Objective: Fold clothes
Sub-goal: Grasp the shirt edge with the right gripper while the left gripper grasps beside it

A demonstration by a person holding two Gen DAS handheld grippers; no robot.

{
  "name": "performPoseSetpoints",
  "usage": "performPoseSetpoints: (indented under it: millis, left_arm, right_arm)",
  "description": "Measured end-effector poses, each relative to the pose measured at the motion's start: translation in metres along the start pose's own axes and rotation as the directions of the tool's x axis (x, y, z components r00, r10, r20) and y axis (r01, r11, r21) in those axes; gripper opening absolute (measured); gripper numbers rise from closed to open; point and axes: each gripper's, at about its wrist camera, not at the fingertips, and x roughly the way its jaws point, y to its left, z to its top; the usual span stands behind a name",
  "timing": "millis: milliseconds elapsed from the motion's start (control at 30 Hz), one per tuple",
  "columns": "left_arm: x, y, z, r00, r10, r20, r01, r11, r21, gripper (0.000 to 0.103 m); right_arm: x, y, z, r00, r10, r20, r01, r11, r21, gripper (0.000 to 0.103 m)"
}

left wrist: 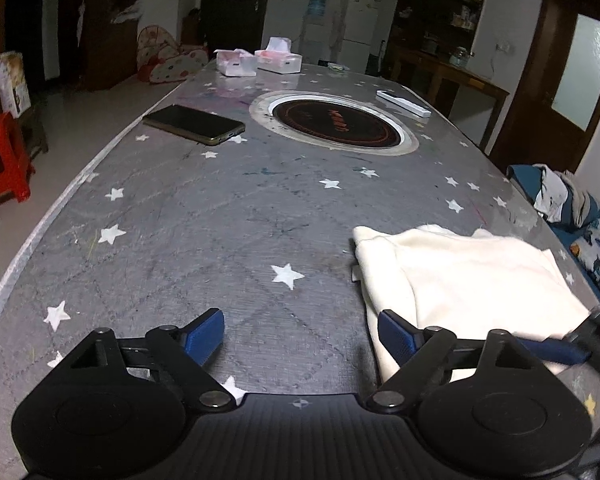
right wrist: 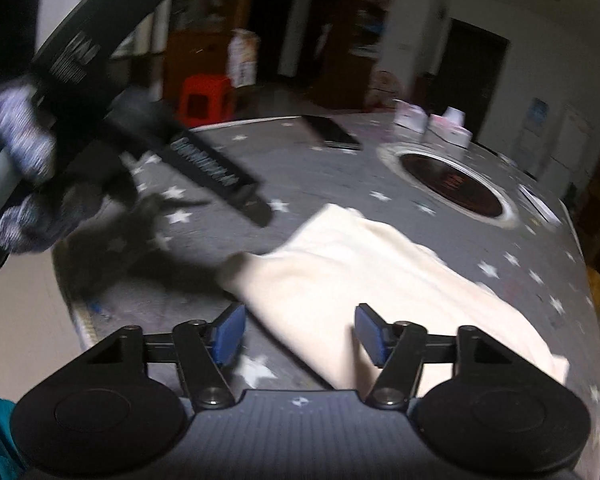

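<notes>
A cream garment (left wrist: 472, 276) lies folded flat on the grey star-patterned table (left wrist: 220, 220), near its front right corner. My left gripper (left wrist: 300, 332) hovers open at the garment's left edge; its right finger (left wrist: 398, 336) sits over the cloth and bare table shows in the gap. My right gripper (right wrist: 300, 332) is open too, low over the near corner of the garment (right wrist: 380, 280), whose edge runs between the jaws without being pinched. In the right wrist view a gloved hand (right wrist: 24, 160) holds the left gripper, its black finger (right wrist: 220, 176) over the table.
A dark phone (left wrist: 194, 124), a round inset hob (left wrist: 336, 122), a white remote (left wrist: 402, 103) and two tissue boxes (left wrist: 256, 62) lie farther back. A red stool (left wrist: 0, 156) stands left of the table. More clothes (left wrist: 560, 196) lie on a seat to the right.
</notes>
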Motion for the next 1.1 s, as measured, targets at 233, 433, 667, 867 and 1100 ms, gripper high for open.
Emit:
performPoseSetpoints:
  millis: [233, 433, 667, 867, 1100]
  left_arm:
    - [0.005, 0.006, 0.007, 0.997, -0.067, -0.026, 0.064, 0.994, -0.087, 0.087]
    - [0.012, 0.013, 0.012, 0.987, -0.149, -0.053, 0.133, 0.964, -0.229, 0.089]
    - [0.024, 0.015, 0.018, 0.967, -0.246, -0.069, 0.198, 0.892, -0.405, 0.089]
    - [0.044, 0.008, 0.021, 0.939, -0.335, -0.082, 0.248, 0.822, -0.513, 0.087]
    - [0.076, 0.008, 0.017, 0.885, -0.455, -0.094, 0.302, 0.716, -0.629, 0.037]
  right_arm:
    - [0.024, 0.027, 0.009, 1.0, -0.006, -0.009, 0.004, 0.987, -0.159, 0.043]
    - [0.019, 0.011, 0.015, 0.999, 0.011, 0.031, -0.008, 0.996, -0.086, 0.017]
    - [-0.006, -0.016, 0.023, 0.994, 0.034, 0.104, -0.039, 0.998, 0.046, 0.012]
    - [-0.02, -0.033, 0.024, 0.989, 0.041, 0.142, -0.055, 0.994, 0.099, 0.01]
    - [-0.018, -0.034, 0.021, 0.986, 0.07, 0.15, -0.087, 0.99, 0.11, 0.01]
